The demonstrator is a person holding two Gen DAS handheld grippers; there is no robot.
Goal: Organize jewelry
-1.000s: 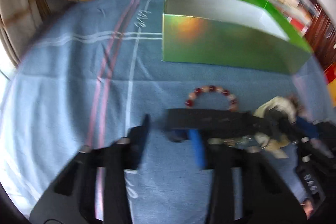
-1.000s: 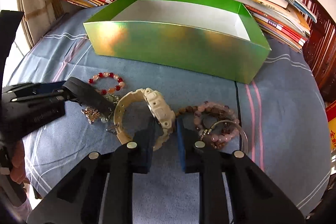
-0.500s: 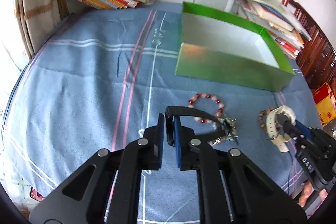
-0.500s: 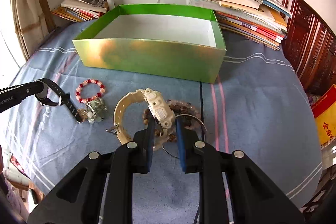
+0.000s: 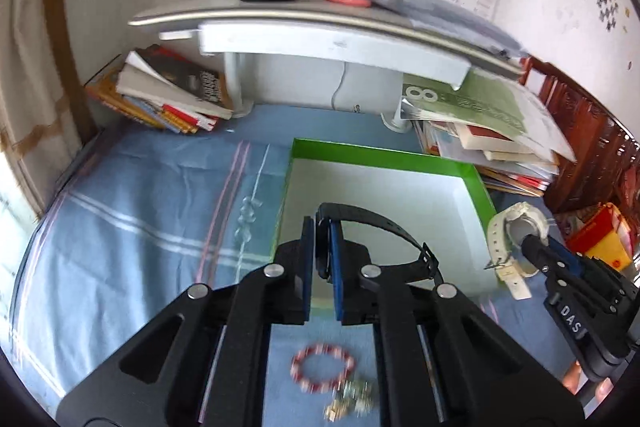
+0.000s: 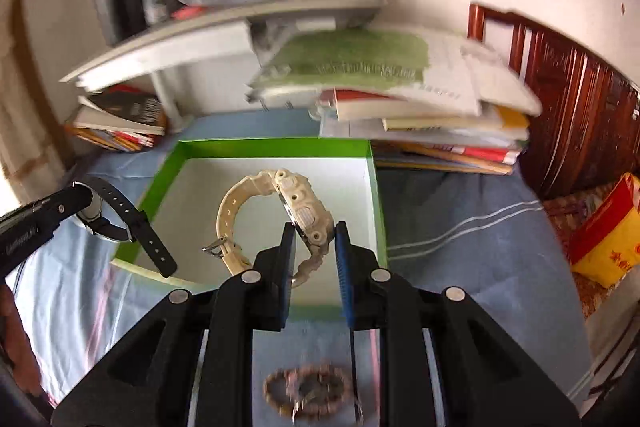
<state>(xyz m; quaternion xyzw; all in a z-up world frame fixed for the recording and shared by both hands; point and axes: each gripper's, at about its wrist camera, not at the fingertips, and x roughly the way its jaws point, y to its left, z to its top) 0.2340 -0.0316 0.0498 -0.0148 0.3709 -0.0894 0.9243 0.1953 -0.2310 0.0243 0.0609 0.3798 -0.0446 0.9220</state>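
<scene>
I've got left gripper [image 5: 320,259] clamped on black watch [image 5: 376,227], right gripper [image 6: 314,251] on cream watch [image 6: 276,211] — both over green box [image 6: 260,145], nothing dropped yet; bracelets [image 5: 322,367] left.

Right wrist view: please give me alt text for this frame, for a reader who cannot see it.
The right gripper holds a cream watch above the open green box, whose white floor shows no contents. At left, the left gripper holds a black watch over the box's edge. Brown bead bracelets lie on the blue cloth below.
</scene>
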